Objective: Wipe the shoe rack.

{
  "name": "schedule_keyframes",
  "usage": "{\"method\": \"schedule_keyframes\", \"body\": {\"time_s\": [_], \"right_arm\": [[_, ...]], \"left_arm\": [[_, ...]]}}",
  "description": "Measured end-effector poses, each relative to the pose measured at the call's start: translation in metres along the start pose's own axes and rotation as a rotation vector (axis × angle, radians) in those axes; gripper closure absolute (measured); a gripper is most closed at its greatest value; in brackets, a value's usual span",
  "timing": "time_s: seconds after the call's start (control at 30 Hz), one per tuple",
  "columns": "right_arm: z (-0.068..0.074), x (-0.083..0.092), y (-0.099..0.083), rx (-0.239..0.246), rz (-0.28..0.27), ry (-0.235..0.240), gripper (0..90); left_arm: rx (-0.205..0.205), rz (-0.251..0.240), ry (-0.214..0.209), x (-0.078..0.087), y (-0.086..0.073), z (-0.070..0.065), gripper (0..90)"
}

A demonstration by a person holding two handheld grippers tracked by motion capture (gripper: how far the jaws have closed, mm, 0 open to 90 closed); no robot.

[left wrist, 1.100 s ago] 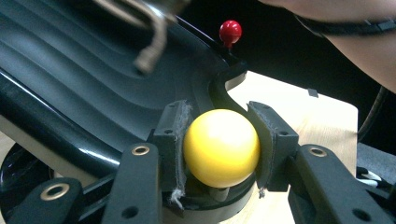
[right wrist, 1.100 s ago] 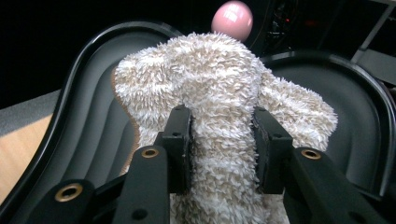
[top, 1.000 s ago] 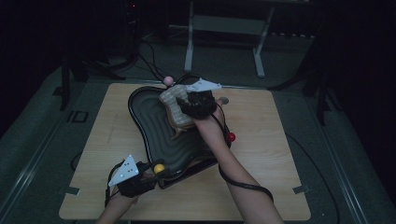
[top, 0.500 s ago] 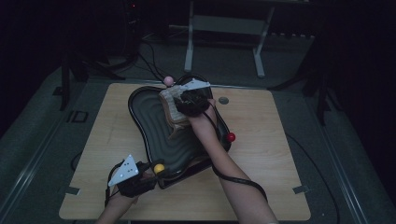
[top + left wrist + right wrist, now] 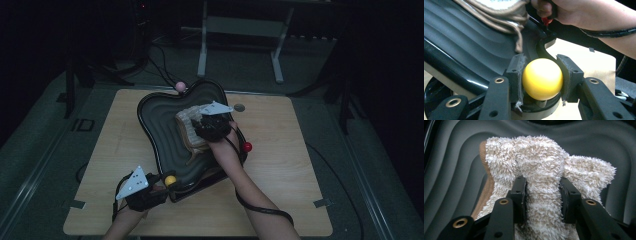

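Fluffy cloth (image 5: 544,195) in ridged black tray (image 5: 454,170)

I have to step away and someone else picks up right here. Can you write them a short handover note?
Left gripper: shut on the yellow ball knob at the near edge of the black ridged tray, steadying it.
Right gripper: shut on a fold of the fluffy cream cloth, which is bunched over the tray's ridges.
Done: cloth is in the tray and gripped; tray is held.
Left: probably working the cloth across the ridges. Keep the left grip on so the tray does not slide.
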State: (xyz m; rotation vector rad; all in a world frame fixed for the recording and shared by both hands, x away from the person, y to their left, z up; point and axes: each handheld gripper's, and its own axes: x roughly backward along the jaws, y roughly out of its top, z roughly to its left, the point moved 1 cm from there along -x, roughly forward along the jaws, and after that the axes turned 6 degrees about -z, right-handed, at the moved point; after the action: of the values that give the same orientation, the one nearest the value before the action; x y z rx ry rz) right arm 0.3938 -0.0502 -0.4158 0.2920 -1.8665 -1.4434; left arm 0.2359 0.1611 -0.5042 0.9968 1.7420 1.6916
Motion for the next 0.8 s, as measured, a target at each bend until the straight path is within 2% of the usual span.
{"method": "schedule_keyframes", "body": {"time_s": [0.8], "right_arm": [[0.011,0.028,-0.037,0.001,0.003,0.022,62.9]], "left_arm": [[-0.003,0.000,0.004,0.000,0.000,-0.001,59.1]]}}
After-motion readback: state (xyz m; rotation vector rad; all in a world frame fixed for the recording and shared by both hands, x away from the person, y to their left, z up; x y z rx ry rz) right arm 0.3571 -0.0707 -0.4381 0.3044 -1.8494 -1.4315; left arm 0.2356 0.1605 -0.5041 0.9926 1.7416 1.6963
